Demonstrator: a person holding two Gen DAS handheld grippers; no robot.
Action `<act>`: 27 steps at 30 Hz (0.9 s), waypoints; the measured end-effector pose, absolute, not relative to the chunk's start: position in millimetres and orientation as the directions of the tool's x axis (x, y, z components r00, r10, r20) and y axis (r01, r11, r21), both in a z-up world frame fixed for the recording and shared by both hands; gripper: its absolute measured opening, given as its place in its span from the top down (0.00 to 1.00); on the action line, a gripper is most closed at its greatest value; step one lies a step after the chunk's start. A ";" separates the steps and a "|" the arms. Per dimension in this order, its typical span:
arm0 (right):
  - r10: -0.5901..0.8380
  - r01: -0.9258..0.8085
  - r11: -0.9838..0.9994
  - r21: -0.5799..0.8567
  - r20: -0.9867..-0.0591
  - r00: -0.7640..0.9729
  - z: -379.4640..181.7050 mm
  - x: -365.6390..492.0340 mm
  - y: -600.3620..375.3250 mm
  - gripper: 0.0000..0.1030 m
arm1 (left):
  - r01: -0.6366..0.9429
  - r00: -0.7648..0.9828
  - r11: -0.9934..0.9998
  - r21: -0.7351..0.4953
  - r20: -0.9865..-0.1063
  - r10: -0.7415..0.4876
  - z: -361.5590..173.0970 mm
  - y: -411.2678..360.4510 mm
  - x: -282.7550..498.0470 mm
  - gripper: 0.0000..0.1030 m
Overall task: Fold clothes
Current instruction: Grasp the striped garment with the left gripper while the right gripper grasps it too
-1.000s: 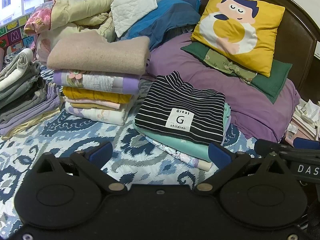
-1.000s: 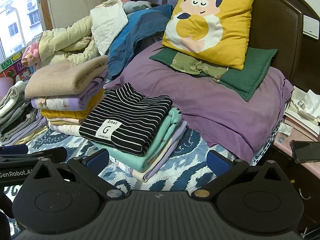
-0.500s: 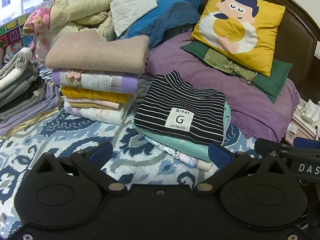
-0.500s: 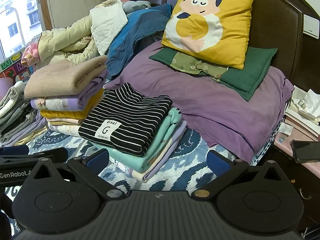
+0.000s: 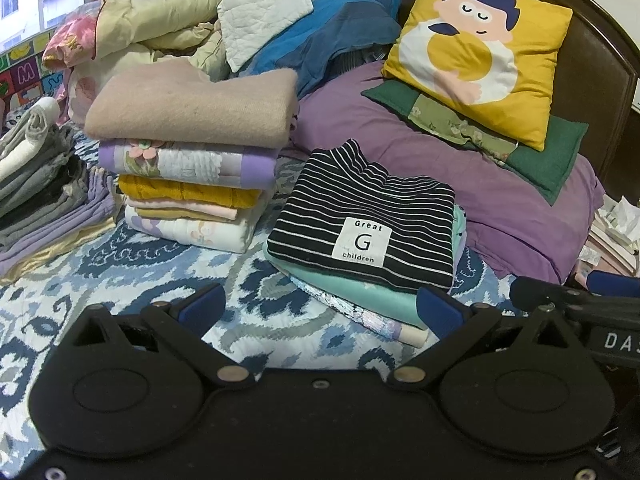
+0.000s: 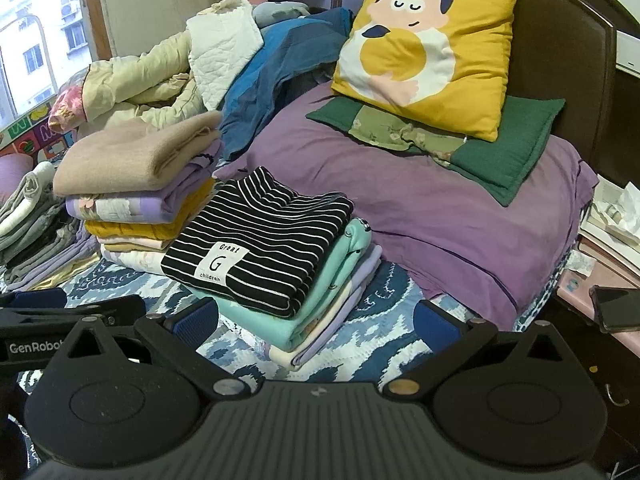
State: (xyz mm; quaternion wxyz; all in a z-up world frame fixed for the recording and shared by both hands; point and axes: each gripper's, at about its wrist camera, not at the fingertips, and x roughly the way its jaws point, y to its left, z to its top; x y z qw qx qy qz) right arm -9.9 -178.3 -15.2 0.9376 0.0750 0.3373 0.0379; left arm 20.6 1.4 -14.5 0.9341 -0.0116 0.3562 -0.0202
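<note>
Left tool [image 5: 320, 310] hovers low over the blue-patterned bedspread [image 5: 140, 264], its two blue-padded fingers spread wide and gripping nothing. Just ahead of it, in the left wrist view, a folded black striped shirt [image 5: 372, 220] with a white "Great G children" label lies on top of a short stack; under it sit a mint green garment [image 5: 360, 292] and paler folded pieces. To the left of that stack, close beside it, stands a taller pile [image 5: 188, 184] topped by a beige folded sweater [image 5: 192, 108], with lilac, mustard and cream layers below. Further left a third pile of grey and lilac clothes [image 5: 44, 188] leans at the frame's edge. Behind the piles, unfolded jackets and a blue garment [image 5: 320, 40] are heaped. A purple pillow [image 5: 460, 168] lies toward the dark headboard, carrying a green cushion [image 5: 548, 152] and a yellow cartoon cushion [image 5: 480, 56]. The other tool's black body shows at the right edge.

From the right wrist view, the right tool [image 6: 316, 320] has its fingers equally wide apart and empty, held above the bedspread in front of the striped shirt [image 6: 272, 236], which rests squarely on its stack. The beige-topped pile [image 6: 136, 196] stands to its left, touching or nearly so. A dark phone [image 6: 616, 308] lies on the pink bedside surface at the right
</note>
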 end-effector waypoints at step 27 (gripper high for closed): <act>0.223 -0.082 0.964 0.255 -0.595 0.772 -65.8 59.9 -174.6 0.00 | 0.158 0.750 0.985 -0.075 -0.639 -0.169 -67.7 39.6 108.9 0.05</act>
